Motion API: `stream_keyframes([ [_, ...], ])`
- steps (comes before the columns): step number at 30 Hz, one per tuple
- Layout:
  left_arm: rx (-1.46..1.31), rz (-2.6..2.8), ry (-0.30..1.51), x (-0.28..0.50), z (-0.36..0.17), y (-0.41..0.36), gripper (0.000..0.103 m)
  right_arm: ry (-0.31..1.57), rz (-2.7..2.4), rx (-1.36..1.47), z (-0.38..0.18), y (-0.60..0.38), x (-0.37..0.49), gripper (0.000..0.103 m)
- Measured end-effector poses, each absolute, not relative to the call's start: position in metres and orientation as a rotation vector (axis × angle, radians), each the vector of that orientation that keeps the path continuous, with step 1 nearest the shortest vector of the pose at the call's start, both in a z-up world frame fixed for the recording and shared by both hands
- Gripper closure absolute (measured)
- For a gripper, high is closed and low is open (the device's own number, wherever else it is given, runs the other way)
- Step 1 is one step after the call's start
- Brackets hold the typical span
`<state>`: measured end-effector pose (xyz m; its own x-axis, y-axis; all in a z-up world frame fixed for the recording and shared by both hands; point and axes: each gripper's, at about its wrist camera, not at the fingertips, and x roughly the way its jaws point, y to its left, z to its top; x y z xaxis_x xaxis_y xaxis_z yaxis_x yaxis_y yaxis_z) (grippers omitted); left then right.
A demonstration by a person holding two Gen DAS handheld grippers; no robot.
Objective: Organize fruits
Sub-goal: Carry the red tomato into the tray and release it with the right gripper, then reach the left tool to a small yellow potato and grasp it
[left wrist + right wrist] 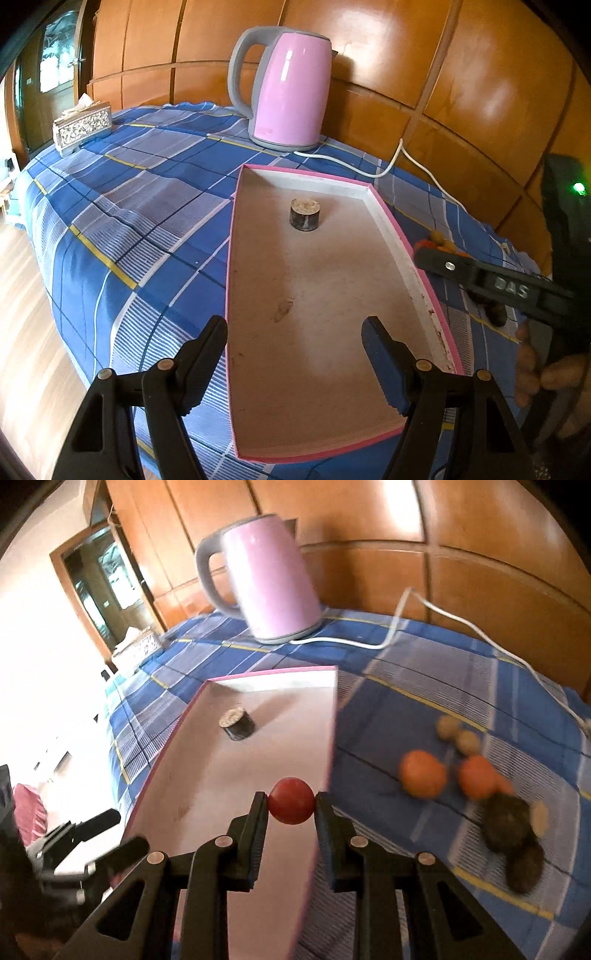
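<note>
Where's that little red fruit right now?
In the right wrist view the red fruit is pinched between the right gripper fingers, above the pink-rimmed tray's right edge, left of the oranges on the cloth.

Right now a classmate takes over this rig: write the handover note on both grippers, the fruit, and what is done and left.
Right gripper: shut on the red fruit, above the pink tray's right edge.
Left gripper: open, holds nothing, over the tray's near end.
Tray holds only a dark cylinder; no fruit in it yet.
Left: set the red fruit in, then the oranges, pale fruits and dark fruits on the cloth.
</note>
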<state>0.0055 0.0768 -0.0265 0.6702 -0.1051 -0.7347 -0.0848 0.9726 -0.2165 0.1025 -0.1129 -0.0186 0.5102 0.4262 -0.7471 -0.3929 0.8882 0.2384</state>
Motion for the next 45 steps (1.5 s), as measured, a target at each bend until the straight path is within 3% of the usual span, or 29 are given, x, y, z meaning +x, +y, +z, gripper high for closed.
stream_keyframes([
  [2, -0.246, -0.005, 0.842, 0.005, -0.028, 0.079, 0.027, 0.922, 0.498, 0.026, -0.021, -0.101, 0.108, 0.077],
  [5, -0.257, 0.004, 0.846, 0.005, -0.029, 0.082, 0.027, 0.929, 0.496, 0.014, -0.022, -0.091, 0.112, 0.061],
  [13, -0.289, 0.029, 0.847, 0.005, -0.03, 0.087, 0.026, 0.868, 0.383, 0.028, -0.015, -0.125, 0.089, 0.054],
  [35, -0.294, 0.034, 0.854, 0.006, -0.029, 0.081, 0.025, 0.799, -0.344, 0.202, -0.036, -0.335, 0.019, 0.053],
  [37, -0.292, 0.033, 0.854, 0.007, -0.029, 0.082, 0.025, 0.795, -0.417, 0.208, -0.041, -0.351, 0.015, 0.048],
  [45, -0.283, 0.023, 0.848, 0.013, -0.024, 0.081, 0.025, 0.833, -0.682, 0.277, -0.073, -0.411, -0.004, 0.045],
])
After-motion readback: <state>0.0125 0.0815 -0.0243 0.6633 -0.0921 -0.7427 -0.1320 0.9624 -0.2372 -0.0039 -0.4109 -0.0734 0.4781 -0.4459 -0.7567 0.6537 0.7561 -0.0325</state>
